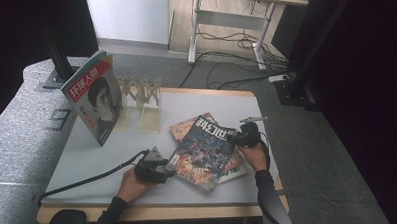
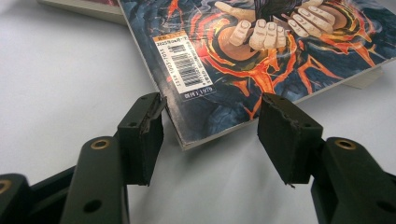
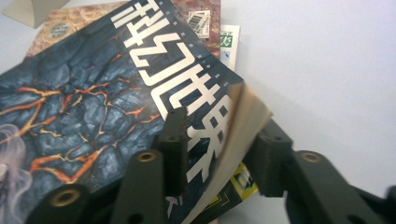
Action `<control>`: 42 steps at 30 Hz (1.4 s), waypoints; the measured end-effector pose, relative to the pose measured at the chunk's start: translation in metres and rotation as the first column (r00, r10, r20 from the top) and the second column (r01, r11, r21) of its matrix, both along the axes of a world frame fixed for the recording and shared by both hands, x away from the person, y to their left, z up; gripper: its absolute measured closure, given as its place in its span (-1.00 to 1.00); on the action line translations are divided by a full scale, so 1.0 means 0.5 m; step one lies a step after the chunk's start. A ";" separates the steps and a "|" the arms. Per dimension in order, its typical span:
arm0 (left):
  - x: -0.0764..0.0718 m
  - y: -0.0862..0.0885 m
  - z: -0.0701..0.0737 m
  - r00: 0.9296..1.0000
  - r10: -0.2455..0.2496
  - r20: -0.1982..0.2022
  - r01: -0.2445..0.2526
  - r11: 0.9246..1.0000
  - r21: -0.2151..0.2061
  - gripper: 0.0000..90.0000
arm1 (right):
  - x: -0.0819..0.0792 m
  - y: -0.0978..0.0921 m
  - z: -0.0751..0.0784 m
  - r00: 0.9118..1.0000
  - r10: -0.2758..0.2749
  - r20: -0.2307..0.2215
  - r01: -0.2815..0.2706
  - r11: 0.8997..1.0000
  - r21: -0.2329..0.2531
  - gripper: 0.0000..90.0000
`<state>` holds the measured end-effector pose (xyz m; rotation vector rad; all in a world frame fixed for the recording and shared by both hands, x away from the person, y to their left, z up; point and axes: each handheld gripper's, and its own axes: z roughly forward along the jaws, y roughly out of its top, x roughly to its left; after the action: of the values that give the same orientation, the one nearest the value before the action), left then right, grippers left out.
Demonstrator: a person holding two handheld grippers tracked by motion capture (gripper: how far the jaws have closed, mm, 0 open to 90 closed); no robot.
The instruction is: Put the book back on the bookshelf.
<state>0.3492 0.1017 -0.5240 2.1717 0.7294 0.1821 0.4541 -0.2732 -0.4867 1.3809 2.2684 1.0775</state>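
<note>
A dark magazine [image 1: 203, 149] with lava art and a white title lies on top of a small stack at the table's middle right. My right gripper [image 1: 236, 137] is shut on its far right edge. In the right gripper view the magazine [image 3: 116, 93] has one jaw on the cover and one under the pages, with that edge lifted and bent, and the gripper [image 3: 219, 149] clamps it. My left gripper [image 1: 166, 168] stands open at the near left corner. In the left gripper view the barcode corner of the magazine [image 2: 224, 84] lies between the spread jaws of the gripper [image 2: 210, 135], untouched.
Under the dark magazine lie a brownish one [image 1: 184, 127] and a green-and-white one [image 1: 234, 172]. A red-titled magazine [image 1: 93, 95] stands upright at the back left beside a wooden rack [image 1: 143, 96]. The white table top [image 1: 88, 161] is bare at the front left.
</note>
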 end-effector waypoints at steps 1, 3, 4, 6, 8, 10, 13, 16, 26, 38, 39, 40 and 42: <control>0.000 0.000 0.000 1.000 0.000 0.000 0.000 1.000 0.000 -0.09 | 0.001 0.000 0.002 1.000 -0.004 -0.006 0.004 1.000 0.002 0.40; 0.000 0.000 0.001 1.000 -0.001 0.000 0.001 1.000 0.000 -0.09 | 0.004 -0.002 0.003 1.000 -0.001 -0.019 0.001 1.000 0.001 0.44; 0.000 0.000 0.001 1.000 -0.001 0.001 0.001 1.000 -0.001 -0.09 | 0.004 -0.002 0.004 1.000 0.004 -0.022 -0.004 1.000 -0.002 0.48; -0.001 0.001 0.001 1.000 0.000 0.001 0.000 1.000 -0.002 -0.10 | 0.001 0.000 0.009 1.000 0.004 -0.009 -0.004 1.000 0.003 0.57; 0.000 0.001 0.001 1.000 -0.004 0.002 0.004 1.000 0.000 -0.10 | -0.004 0.002 0.017 1.000 0.004 0.010 -0.004 1.000 0.006 0.63; 0.001 0.002 0.002 1.000 -0.007 0.000 0.007 1.000 -0.001 -0.10 | -0.009 0.006 0.026 1.000 0.009 0.027 -0.009 1.000 0.000 0.66; 0.001 0.003 0.003 1.000 -0.008 0.009 0.008 1.000 -0.001 -0.14 | -0.016 0.013 0.040 0.999 0.012 0.045 -0.012 1.000 -0.002 0.70; 0.002 0.004 0.005 1.000 -0.008 0.011 0.008 1.000 0.003 -0.17 | -0.022 0.019 0.056 0.998 0.022 0.063 -0.022 1.000 -0.001 0.72; 0.003 0.005 0.004 1.000 -0.019 -0.006 0.020 0.999 0.027 -0.24 | -0.047 0.046 0.115 0.987 0.070 0.144 -0.066 0.997 -0.029 0.76; 0.015 0.011 0.032 1.000 -0.005 0.001 0.005 1.000 -0.018 -0.22 | -0.088 0.070 0.188 0.964 0.131 0.234 -0.130 0.991 -0.018 0.75; 0.016 0.011 0.034 1.000 -0.002 0.000 0.002 1.000 -0.024 -0.22 | -0.092 0.073 0.192 0.961 0.135 0.240 -0.135 0.991 -0.016 0.75; 0.019 0.012 0.037 1.000 -0.008 0.001 0.008 1.000 -0.023 -0.21 | -0.096 0.075 0.197 0.959 0.142 0.244 -0.142 0.990 -0.017 0.75; 0.023 0.013 0.044 1.000 -0.012 0.000 0.012 1.000 -0.027 -0.17 | -0.104 0.081 0.206 0.955 0.153 0.255 -0.154 0.988 -0.017 0.74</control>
<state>0.3609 0.1081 -0.5017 2.1503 0.7155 0.1650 0.4023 -0.2328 -0.3838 1.0108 2.2104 1.2296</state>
